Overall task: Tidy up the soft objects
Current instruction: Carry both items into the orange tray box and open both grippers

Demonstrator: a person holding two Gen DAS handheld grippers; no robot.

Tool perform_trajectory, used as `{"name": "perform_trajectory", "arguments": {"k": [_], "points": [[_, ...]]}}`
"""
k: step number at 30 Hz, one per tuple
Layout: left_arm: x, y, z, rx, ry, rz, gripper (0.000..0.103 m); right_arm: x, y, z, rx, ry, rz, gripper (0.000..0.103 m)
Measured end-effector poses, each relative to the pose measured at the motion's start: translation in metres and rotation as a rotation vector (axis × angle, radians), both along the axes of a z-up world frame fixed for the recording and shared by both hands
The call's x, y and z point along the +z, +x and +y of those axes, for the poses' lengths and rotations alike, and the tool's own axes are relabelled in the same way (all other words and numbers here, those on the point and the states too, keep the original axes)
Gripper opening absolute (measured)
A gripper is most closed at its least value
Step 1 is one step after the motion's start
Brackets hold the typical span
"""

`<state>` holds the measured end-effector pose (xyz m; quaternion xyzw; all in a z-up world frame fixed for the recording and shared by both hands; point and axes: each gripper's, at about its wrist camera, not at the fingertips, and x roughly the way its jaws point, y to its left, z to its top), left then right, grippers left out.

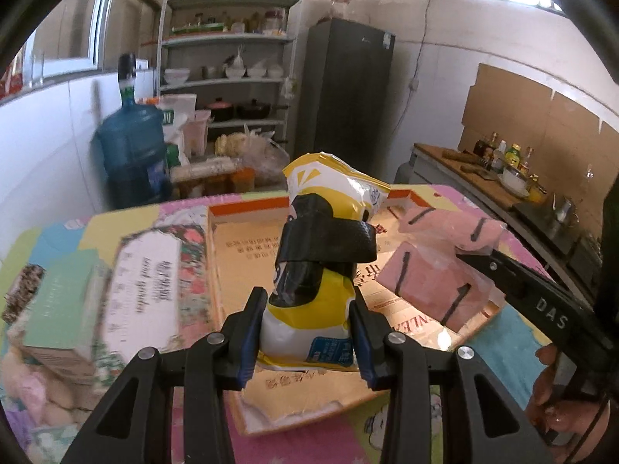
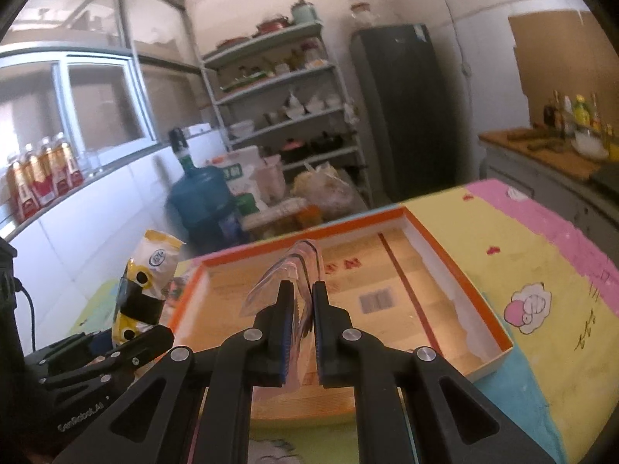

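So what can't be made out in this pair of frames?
- Left wrist: print on the green box and floral box, motion-blurred.
- Left wrist: front of the yellow bag, partly covered by black tape.
- Right wrist: what the clear wrapper in the right tool holds, seen edge-on.

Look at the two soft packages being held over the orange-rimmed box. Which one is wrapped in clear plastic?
The pink package, held by the right gripper. The yellow-and-white bag in the left gripper is opaque printed packaging.
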<state>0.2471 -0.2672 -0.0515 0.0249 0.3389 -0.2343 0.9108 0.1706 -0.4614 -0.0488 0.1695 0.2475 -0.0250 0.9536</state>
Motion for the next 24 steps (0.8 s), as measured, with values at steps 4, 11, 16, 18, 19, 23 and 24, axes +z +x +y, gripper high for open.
{"name": "perform_trajectory", "arguments": {"k": [4, 11, 16, 18, 19, 23, 24], "points": [[-0.012, 0.012, -0.009, 0.003, -0.006, 0.036, 0.042, -0.013, 0.01, -0.01, -0.012, 0.022, 0.046, 0.013], [-0.017, 0.015, -0.023, 0.004, 0.011, 0.018, 0.061, -0.026, 0.021, -0.017, -0.024, 0.04, 0.1, 0.034], [-0.02, 0.015, -0.027, -0.03, 0.012, 0.037, 0.071, -0.029, 0.022, -0.018, -0.047, 0.024, 0.124, 0.046], [-0.017, 0.012, -0.027, -0.026, 0.018, 0.016, 0.081, -0.029, 0.021, -0.019, -0.062, 0.017, 0.133, 0.061], [-0.016, 0.011, -0.027, -0.026, 0.019, 0.006, 0.088, -0.028, 0.02, -0.02, -0.068, 0.017, 0.136, 0.066], [-0.005, 0.001, -0.025, -0.023, 0.028, -0.059, 0.093, -0.023, 0.009, -0.02, -0.08, 0.01, 0.126, 0.074], [-0.002, -0.002, -0.025, -0.024, 0.03, -0.074, 0.093, -0.021, 0.006, -0.02, -0.084, 0.008, 0.119, 0.074]]}}
